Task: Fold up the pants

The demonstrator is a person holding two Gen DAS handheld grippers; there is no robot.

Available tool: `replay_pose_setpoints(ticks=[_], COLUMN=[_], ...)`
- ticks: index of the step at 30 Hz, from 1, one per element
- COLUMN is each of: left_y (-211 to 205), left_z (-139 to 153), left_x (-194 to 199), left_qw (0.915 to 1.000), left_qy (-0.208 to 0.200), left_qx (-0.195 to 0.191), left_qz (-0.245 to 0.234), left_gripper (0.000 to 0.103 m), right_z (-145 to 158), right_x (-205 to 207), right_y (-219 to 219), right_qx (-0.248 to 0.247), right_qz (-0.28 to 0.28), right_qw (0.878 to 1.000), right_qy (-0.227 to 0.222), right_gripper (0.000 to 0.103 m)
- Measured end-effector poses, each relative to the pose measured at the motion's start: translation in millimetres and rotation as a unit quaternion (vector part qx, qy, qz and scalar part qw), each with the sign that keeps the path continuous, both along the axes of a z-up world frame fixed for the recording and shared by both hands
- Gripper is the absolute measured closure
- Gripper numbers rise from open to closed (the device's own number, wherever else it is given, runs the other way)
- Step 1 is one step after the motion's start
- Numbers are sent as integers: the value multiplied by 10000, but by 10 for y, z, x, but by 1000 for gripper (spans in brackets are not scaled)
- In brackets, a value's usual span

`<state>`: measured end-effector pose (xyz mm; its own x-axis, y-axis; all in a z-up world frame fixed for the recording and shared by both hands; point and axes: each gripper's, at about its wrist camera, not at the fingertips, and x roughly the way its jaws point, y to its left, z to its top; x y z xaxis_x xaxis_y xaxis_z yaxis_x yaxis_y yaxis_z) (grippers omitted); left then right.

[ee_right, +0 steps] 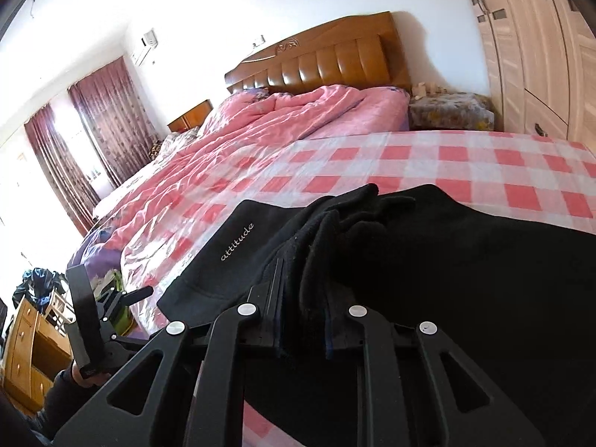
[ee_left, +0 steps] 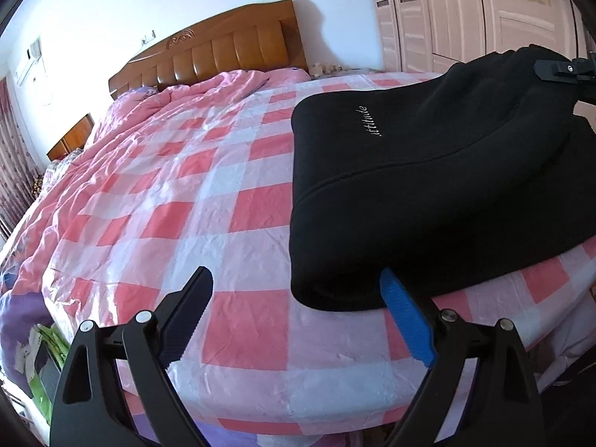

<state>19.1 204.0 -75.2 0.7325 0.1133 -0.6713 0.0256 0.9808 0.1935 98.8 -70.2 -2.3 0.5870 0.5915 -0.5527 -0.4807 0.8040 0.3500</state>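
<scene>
A: What is the black thing, and where is it?

B: The pants [ee_left: 428, 193], soft fleecy black cloth folded into a thick, rounded-cornered slab with "attitude" stitched in pale script. They lie on the checked cover [ee_left: 238, 223], at its near edge, well apart from the headboard [ee_left: 223, 52].

A: And the cover?

B: Thin pink-and-white checks with a glossy, crinkled, plastic-like sheen. Beyond the pants, toward the headboard, a rumpled pink quilt [ee_right: 290, 119] lies in loose folds. The headboard is polished brown wood with padded vertical panels.

A: The grippers?

B: The left gripper [ee_left: 294, 298] is spread wide with nothing between its ribbed pads; the blue finger [ee_left: 406, 320] has its tip at the pants' near fold, whether under it I cannot tell. The right gripper [ee_right: 301, 290] is clenched on a bunched wad of the pants' cloth, which is raised off the flat layers.

A: Room to move?

B: On the pants' left, and from them toward the headboard, bare checked cover. The pants' near fold sits right at the cover's rounded edge.
</scene>
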Motion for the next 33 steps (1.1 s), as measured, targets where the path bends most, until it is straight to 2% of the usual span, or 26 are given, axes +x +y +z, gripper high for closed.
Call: replay_pose_setpoints(ticks=[2,4,6,8,9,11,20,22,23,24,26,27,29,33], left_y=[-41,-30,76,230,314,368,263,220,197,163,102,78,60,-59], left_z=[-20,-41,-32,-13,-20,-54,-67,-46,-33,-7,86,166,330,717], left_x=[1,40,82,109,120,124,115,104,96,75,0,-59,-155,-163], left_qw=[10000,9997,9987,9969,9951,9933,9958,9966,9970,9971,9964,9958,9961,9978], left_qy=[41,52,11,8,67,132,127,183,210,247,229,130,-96,-579], left_qx=[58,139,27,-308,-625,-816,-385,-192,-75,108,495,633,606,30], left_qz=[-14,188,506,720,758,811,820,777,745,708,654,653,638,333], left_gripper=[12,11,11,11,11,11,10,10,10,10,10,10,9,9], right_z=[-53,-130,-241,-374,-443,-563,-623,-672,-693,-700,-658,-628,-541,-328], right_x=[20,22,13,16,22,14,-57,-42,-45,-64,-144,-183,-257,-316], right_y=[-29,-44,-63,-108,-133,-192,-237,-260,-265,-282,-360,-392,-450,-399], right_qx=[-26,-46,-116,-137,-128,-77,-145,-171,-229,-309,-359,-354,-433,-176], right_qz=[-23,-63,-77,-99,-110,-134,-179,-232,-239,-282,-315,-335,-391,-108], right_qw=[10000,9999,9996,9990,9987,9984,9984,9979,9975,9971,9974,9978,9979,9997], right_qy=[51,141,250,404,475,545,511,573,625,642,545,458,271,-93], right_gripper=[85,85,85,85,85,85,84,72,58,37,18,18,18,24])
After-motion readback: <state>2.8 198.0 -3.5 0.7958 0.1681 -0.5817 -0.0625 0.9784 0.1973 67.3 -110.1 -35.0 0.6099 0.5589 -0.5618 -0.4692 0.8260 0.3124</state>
